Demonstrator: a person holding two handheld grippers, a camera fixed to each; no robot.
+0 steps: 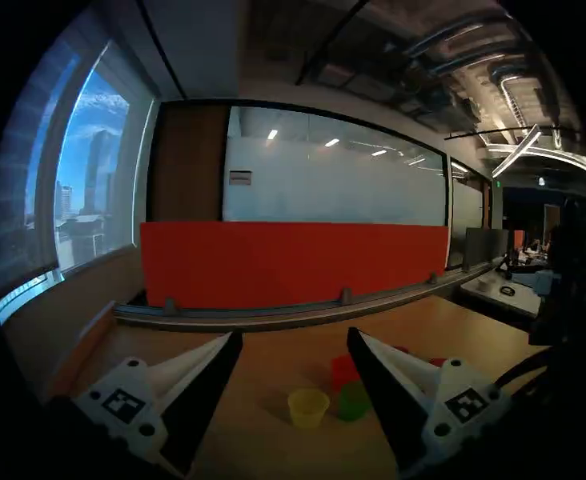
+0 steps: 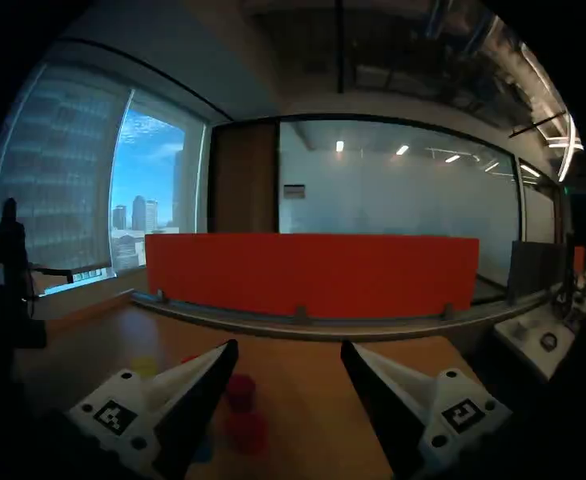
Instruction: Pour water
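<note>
Left gripper (image 1: pixel 293 334) and right gripper (image 2: pixel 287 344) both gape wide, gripping nothing, seemingly held level, pointing forward.

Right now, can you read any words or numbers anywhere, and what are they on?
Nothing here can be read as words or numbers.
The small sign on the glass wall: too blurred to read.
The square markers on the left hand-held gripper and the right hand-held gripper: black-and-white patterns, not letters.
</note>
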